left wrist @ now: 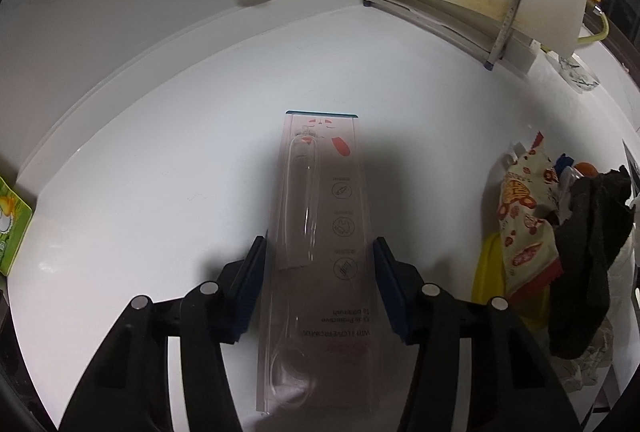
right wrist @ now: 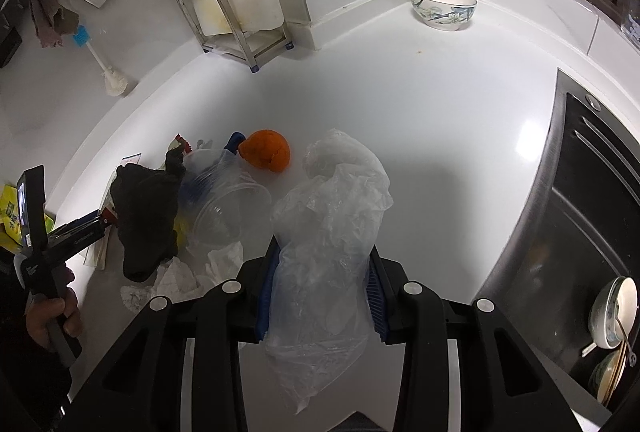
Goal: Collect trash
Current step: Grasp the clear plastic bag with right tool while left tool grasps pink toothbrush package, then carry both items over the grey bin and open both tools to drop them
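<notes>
Left wrist view: my left hand-held gripper (left wrist: 320, 272) pinches a clear toothbrush package (left wrist: 320, 232), lying lengthwise toward twelve o'clock on the white tabletop (left wrist: 160, 172). At three o'clock sits the trash pile (left wrist: 560, 232). My right hand-held gripper (right wrist: 320, 292) clamps a crumpled plastic bag (right wrist: 332, 212); an orange peel (right wrist: 266, 150) lies at eleven o'clock.

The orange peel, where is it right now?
In the right wrist view, the orange peel lies on the white counter, between the clear plastic cup and the held plastic bag.
</notes>
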Action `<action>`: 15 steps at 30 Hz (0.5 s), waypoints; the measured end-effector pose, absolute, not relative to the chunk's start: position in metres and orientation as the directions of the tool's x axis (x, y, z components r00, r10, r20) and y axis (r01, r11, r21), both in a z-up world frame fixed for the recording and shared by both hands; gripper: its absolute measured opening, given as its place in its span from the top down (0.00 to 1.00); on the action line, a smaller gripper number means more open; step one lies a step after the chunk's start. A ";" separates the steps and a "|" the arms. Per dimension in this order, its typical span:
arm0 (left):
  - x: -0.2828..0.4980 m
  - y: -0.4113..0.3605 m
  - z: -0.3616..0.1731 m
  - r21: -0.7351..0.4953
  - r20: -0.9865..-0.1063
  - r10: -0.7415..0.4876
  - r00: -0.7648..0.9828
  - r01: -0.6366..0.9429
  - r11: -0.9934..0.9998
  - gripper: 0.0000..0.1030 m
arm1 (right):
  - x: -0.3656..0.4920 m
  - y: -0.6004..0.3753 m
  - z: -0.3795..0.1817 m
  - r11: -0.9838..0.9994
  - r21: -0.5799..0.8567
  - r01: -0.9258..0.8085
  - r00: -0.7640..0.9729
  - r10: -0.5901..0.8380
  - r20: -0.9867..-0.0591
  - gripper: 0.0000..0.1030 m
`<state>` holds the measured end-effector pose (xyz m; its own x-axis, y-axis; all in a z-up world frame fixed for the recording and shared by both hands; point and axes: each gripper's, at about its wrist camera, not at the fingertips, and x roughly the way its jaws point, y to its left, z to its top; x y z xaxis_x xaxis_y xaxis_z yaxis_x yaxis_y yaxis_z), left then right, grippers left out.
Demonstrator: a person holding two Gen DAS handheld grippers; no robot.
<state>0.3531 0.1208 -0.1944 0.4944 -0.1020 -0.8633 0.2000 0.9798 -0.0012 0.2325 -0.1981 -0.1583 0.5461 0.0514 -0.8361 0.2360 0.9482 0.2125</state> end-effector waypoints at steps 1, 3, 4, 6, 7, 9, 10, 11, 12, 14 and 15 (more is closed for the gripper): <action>0.352 0.121 -0.194 -0.005 -0.862 -0.105 0.495 0.200 0.980 0.50 | 0.230 -0.198 -0.157 0.948 0.212 0.236 0.547 0.051 -0.836 0.64; 0.349 0.121 -0.190 -0.013 -0.858 -0.112 0.501 0.196 0.980 0.50 | 0.227 -0.197 -0.156 0.948 0.213 0.237 0.550 0.049 -0.834 0.64; 0.348 0.122 -0.188 -0.015 -0.856 -0.113 0.505 0.194 0.981 0.50 | 0.224 -0.197 -0.155 0.948 0.213 0.237 0.552 0.049 -0.833 0.64; 0.343 0.123 -0.182 -0.020 -0.850 -0.117 0.514 0.190 0.982 0.50 | 0.219 -0.196 -0.153 0.947 0.215 0.238 0.555 0.049 -0.830 0.64; 0.340 0.123 -0.178 -0.021 -0.846 -0.118 0.519 0.189 0.982 0.50 | 0.216 -0.196 -0.151 0.946 0.219 0.238 0.559 0.051 -0.828 0.64; 0.334 0.124 -0.171 -0.018 -0.839 -0.116 0.532 0.187 0.982 0.50 | 0.210 -0.195 -0.149 0.946 0.226 0.234 0.566 0.056 -0.823 0.64; 0.331 0.125 -0.168 -0.016 -0.836 -0.115 0.537 0.186 0.982 0.50 | 0.208 -0.194 -0.148 0.946 0.228 0.233 0.568 0.058 -0.821 0.64; 0.327 0.125 -0.164 -0.014 -0.832 -0.113 0.543 0.184 0.983 0.50 | 0.204 -0.193 -0.147 0.946 0.229 0.231 0.569 0.060 -0.820 0.64; 0.323 0.126 -0.160 -0.012 -0.830 -0.111 0.547 0.182 0.983 0.50 | 0.200 -0.192 -0.145 0.946 0.232 0.228 0.572 0.063 -0.818 0.64; 0.311 0.125 -0.152 -0.008 -0.826 -0.110 0.552 0.183 0.983 0.50 | 0.191 -0.192 -0.141 0.944 0.243 0.223 0.580 0.072 -0.812 0.64; 0.304 0.125 -0.148 -0.007 -0.824 -0.110 0.555 0.184 0.983 0.50 | 0.187 -0.191 -0.138 0.943 0.248 0.220 0.583 0.076 -0.809 0.64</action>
